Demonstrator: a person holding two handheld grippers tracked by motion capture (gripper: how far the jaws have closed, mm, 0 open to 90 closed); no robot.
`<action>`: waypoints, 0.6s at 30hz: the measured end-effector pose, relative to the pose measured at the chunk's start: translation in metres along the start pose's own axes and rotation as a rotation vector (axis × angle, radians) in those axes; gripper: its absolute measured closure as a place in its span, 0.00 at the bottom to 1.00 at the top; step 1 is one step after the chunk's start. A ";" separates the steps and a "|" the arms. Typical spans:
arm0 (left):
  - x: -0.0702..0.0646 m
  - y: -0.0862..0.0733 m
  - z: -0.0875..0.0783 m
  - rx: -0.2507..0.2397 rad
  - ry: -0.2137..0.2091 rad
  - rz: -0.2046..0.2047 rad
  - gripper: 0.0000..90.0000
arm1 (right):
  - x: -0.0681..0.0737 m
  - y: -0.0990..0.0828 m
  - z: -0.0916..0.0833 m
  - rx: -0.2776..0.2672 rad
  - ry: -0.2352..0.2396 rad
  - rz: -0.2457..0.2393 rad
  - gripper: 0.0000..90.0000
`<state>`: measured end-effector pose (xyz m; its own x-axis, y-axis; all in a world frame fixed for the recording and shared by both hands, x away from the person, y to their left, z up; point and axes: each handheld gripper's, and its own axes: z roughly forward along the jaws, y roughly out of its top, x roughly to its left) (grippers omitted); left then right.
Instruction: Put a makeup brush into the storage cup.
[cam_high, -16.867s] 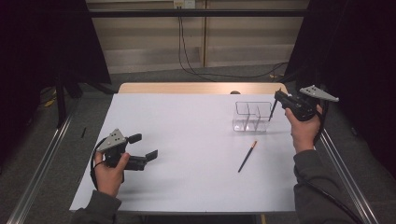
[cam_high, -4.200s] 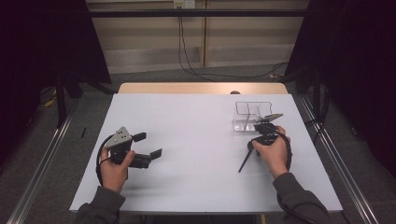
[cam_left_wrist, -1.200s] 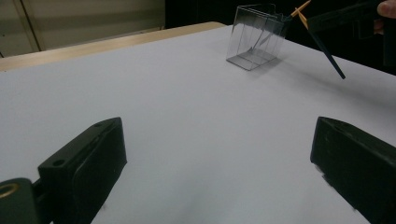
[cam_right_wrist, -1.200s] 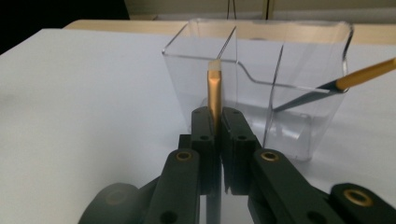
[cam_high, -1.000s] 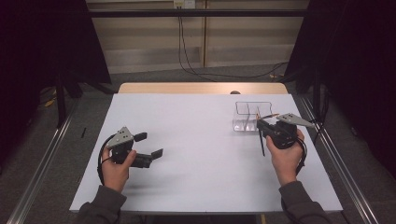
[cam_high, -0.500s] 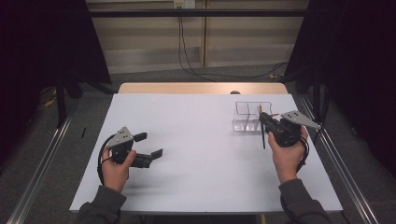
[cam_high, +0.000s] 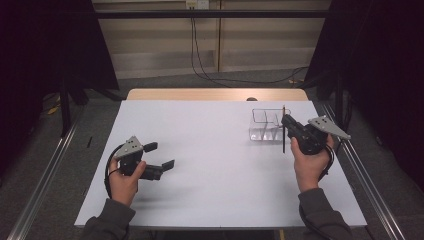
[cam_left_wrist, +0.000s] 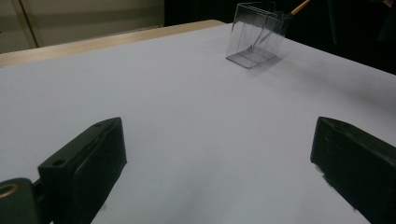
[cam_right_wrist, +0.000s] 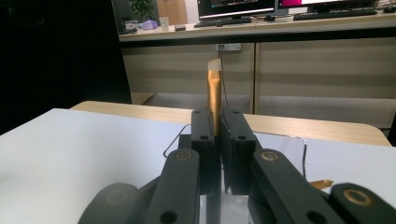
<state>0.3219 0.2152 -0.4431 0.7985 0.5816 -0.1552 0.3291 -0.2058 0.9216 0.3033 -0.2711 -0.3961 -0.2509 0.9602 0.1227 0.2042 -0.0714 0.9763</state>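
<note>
My right gripper is shut on a thin pencil that stands upright beside the near right corner of the clear plastic container. In the right gripper view the jaws pinch the pencil's gold shaft, whose pale tip points up, with the container's rim just behind. Another orange pencil end shows low by the container. My left gripper rests open at the table's left with nothing between its jaws. From there the container and an orange pencil lie far off.
A white sheet covers the table, with a wooden strip along the far edge. Metal rails run along both sides, and dark curtains flank the table. A cable hangs down the back wall.
The right gripper picked the pencil off the table and lifted it. Over the last second it shifted slightly toward the container, and the pencil turned more upright. The left gripper stayed still.
</note>
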 end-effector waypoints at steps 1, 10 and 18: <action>0.000 0.000 0.000 0.003 0.006 0.003 0.04 | 0.000 0.000 0.000 -0.005 0.000 0.002 0.95; 0.000 -0.001 0.000 0.007 0.007 -0.002 0.04 | -0.002 0.005 0.003 -0.026 0.003 0.008 0.95; 0.001 -0.002 0.000 0.009 0.005 -0.004 0.03 | -0.008 0.009 0.008 -0.040 0.000 0.014 0.95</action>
<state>0.3221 0.2157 -0.4448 0.7947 0.5865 -0.1567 0.3367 -0.2111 0.9176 0.3142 -0.2771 -0.3897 -0.2484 0.9590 0.1367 0.1698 -0.0958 0.9808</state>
